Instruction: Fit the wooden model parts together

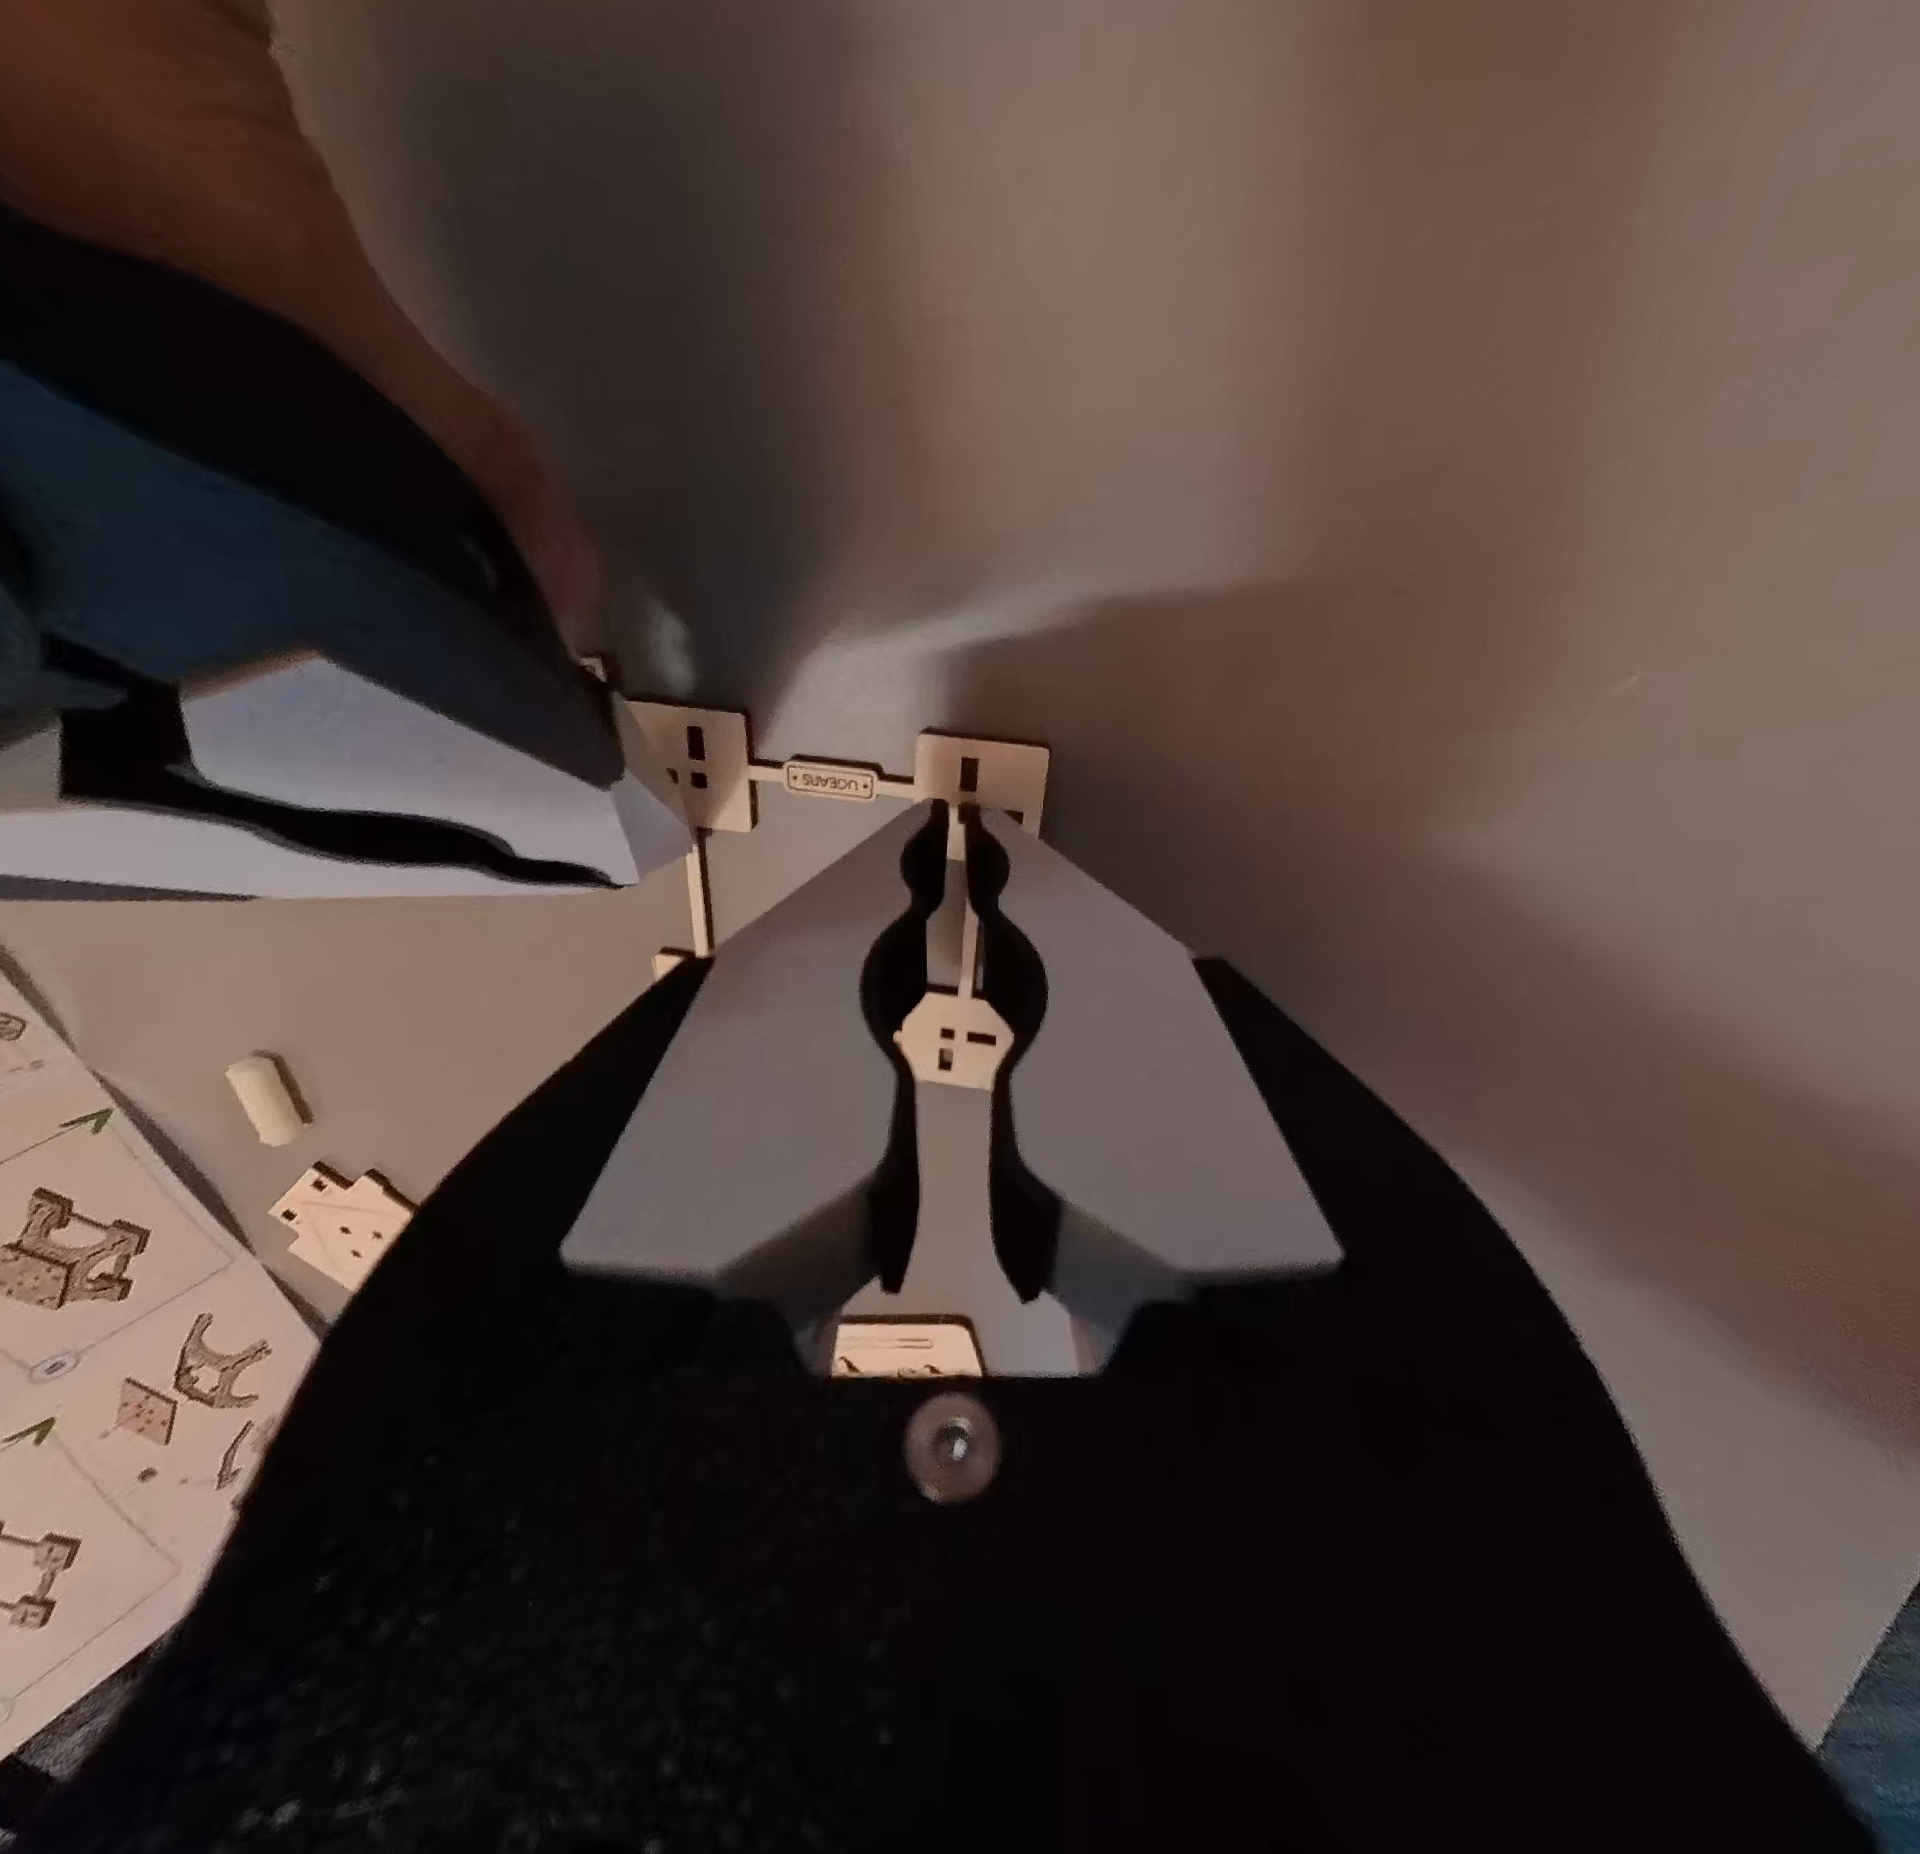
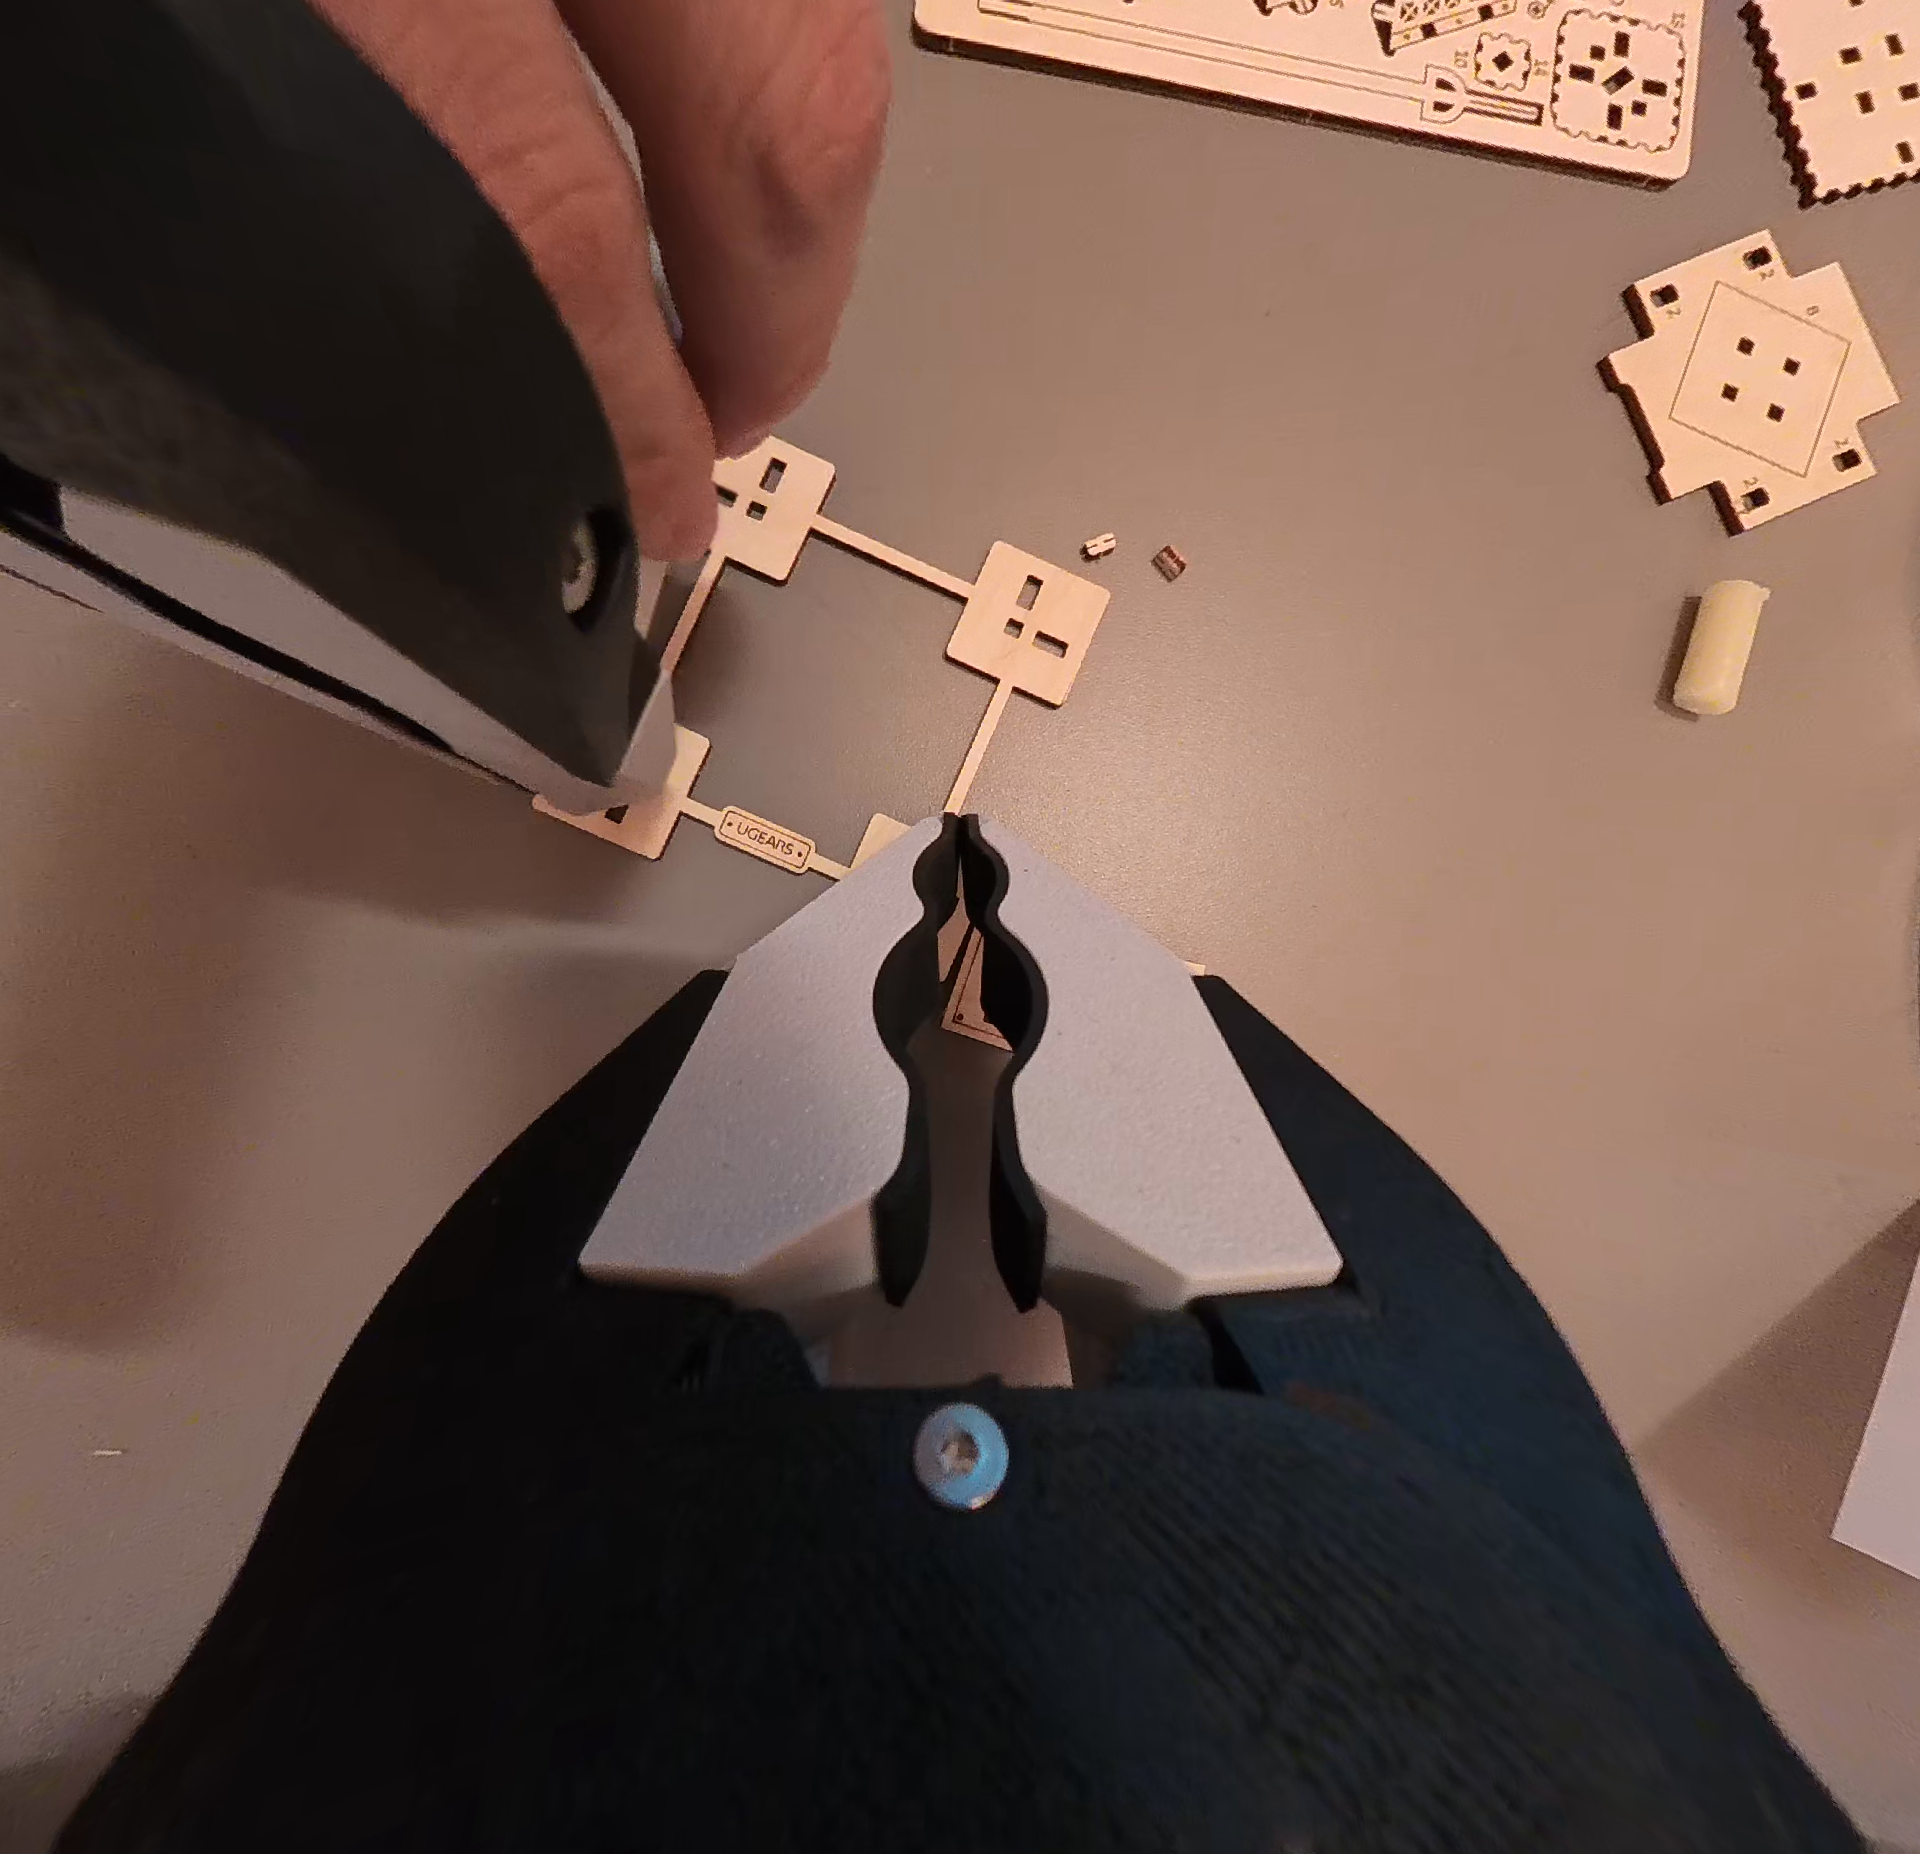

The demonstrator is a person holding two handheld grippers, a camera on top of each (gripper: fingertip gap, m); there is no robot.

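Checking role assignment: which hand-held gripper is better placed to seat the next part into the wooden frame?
Right, likely: the right hand-held gripper is shut on a small wooden part at a wooden frame corner; the left hand-held gripper clamps a strut.

Thin, pale wooden frame point(image 2: 914, 599): four small square pads with little slots, joined by skinny bars into a square. Lies flat on the grey table point(image 2: 1351, 869). Near it, a cross-shaped flat part point(image 2: 1756, 391) with four small holes, a notched square part point(image 2: 1839, 90), and a big sheet of uncut parts point(image 2: 1320, 48), all lying flat.
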